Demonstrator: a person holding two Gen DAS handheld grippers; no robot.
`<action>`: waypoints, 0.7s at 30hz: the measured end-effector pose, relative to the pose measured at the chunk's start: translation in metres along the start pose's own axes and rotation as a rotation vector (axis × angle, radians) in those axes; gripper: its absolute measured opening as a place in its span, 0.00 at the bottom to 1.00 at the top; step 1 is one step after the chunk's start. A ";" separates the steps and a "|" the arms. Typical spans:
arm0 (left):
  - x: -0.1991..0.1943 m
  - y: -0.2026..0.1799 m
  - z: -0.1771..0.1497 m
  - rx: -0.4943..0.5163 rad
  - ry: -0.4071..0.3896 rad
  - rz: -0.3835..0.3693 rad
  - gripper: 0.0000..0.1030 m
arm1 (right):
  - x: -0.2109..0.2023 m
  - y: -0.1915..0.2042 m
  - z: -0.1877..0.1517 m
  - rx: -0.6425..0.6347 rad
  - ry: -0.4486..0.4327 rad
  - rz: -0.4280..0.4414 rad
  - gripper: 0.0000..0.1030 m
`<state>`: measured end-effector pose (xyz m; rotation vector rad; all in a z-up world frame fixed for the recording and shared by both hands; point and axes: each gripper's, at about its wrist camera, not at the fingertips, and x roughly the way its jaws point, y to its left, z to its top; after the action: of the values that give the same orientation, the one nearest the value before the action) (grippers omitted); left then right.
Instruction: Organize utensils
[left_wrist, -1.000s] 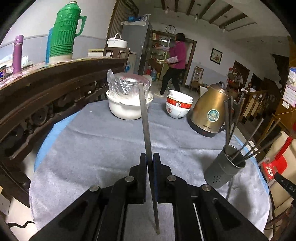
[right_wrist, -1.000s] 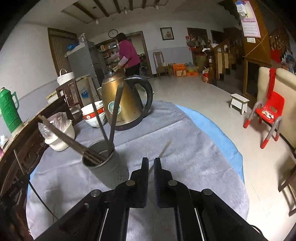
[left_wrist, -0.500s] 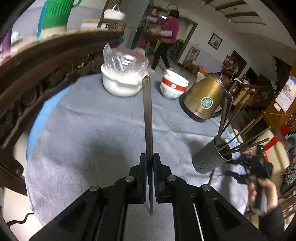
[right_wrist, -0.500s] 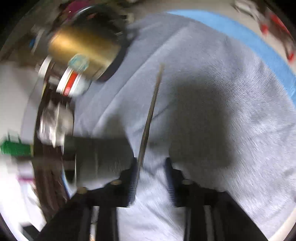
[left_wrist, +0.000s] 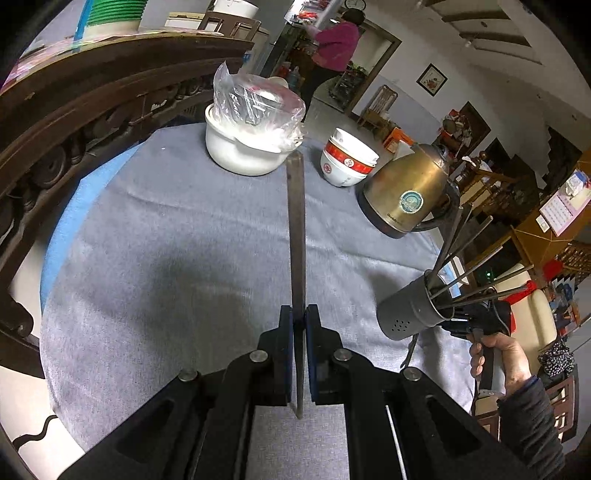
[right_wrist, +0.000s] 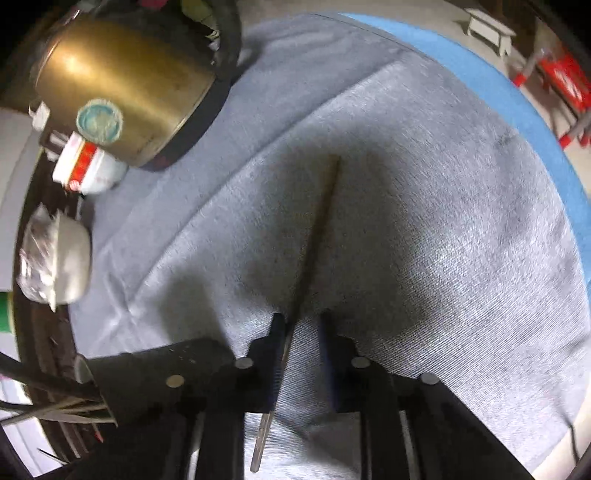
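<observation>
Two grippers: each has a long thin metal utensil between its fingers, over a round table (left_wrist: 166, 229) covered with a grey cloth.
Left gripper (left_wrist: 299, 325): jaws pressed together, pinching a flat dark metal strip-shaped utensil (left_wrist: 296, 236) near its lower end; the strip points away toward the far side of the table, its short tail hanging below the fingers.
Right gripper (right_wrist: 303, 328): jaws spread, with a slim dull metal stick (right_wrist: 314, 236) lying against the left finger (right_wrist: 275, 343); a gap shows between the stick and the right finger. The view is blurred, so whether the stick rests on the cloth cannot be told.
Utensil holder: a grey perforated metal cylinder (left_wrist: 410, 314) at the right of the left wrist view, tilted, with several dark metal sticks (left_wrist: 476, 254) fanning out of its mouth; the person's right hand (left_wrist: 498, 354) shows just beside it.
Far left of table: a white ceramic pot topped with a clear plastic bag (left_wrist: 251, 122).
Far middle: stacked white bowls with red bands (left_wrist: 347, 162).
Far right: a brass-coloured electric kettle with a black handle (left_wrist: 410, 188), beside the bowls.
Background: a person in a magenta top (left_wrist: 338, 40) stands far off in the room.
</observation>
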<state>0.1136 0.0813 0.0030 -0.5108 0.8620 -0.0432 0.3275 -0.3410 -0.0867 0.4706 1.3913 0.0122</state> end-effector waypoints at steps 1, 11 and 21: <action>0.000 0.000 0.001 0.000 0.001 -0.002 0.06 | 0.000 0.002 -0.002 -0.013 -0.006 -0.011 0.07; -0.011 0.001 0.001 -0.016 0.054 -0.073 0.06 | -0.039 -0.021 -0.035 -0.073 -0.032 0.001 0.05; -0.001 -0.016 -0.008 0.044 0.237 -0.118 0.06 | -0.049 -0.040 -0.106 -0.157 0.040 0.062 0.06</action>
<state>0.1092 0.0643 0.0064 -0.5210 1.0597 -0.2341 0.2070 -0.3585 -0.0643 0.3844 1.4023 0.1808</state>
